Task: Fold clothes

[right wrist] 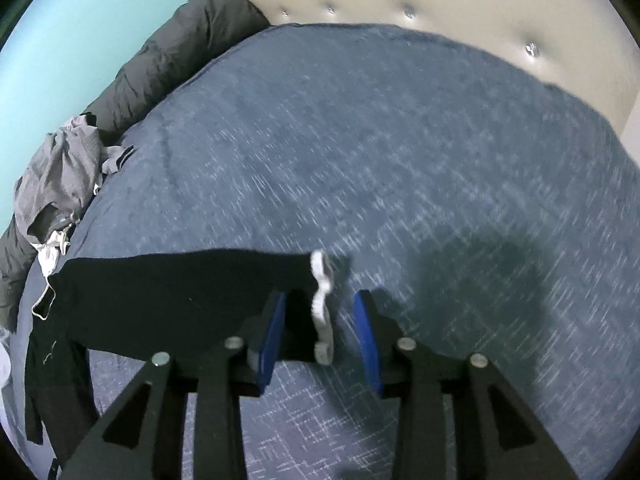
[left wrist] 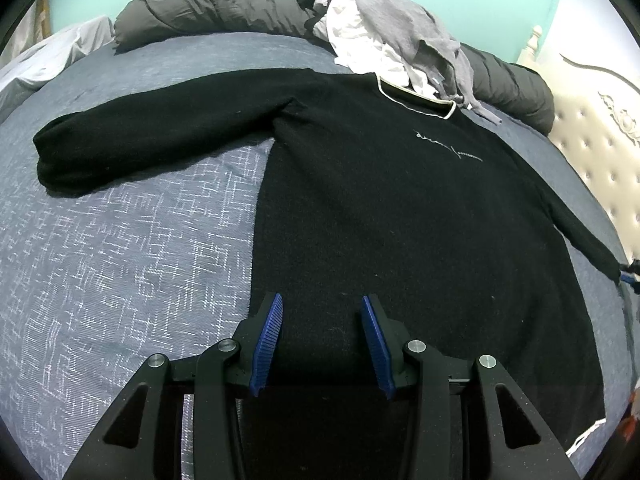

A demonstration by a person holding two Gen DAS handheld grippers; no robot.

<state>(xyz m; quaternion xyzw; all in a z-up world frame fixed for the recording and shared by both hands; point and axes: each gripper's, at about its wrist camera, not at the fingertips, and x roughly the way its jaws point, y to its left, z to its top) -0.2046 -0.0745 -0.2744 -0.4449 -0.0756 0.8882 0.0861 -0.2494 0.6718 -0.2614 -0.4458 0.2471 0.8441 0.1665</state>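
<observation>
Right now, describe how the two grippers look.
Both look alike. The left gripper and the right gripper each have two black angular fingers with triangular cut-outs, round silver bolt heads at the joints, and ribbed blue pads on the inner faces. No cables or sleeves show.

The only writing anywhere is a thin line of pale cursive script (left wrist: pixel 448 147) across the chest of the black sweater (left wrist: pixel 400 220) laid flat on the bed. The strokes are too fine and small to make out a single word. No label, brand, number or sign can be read in the right wrist view.
</observation>
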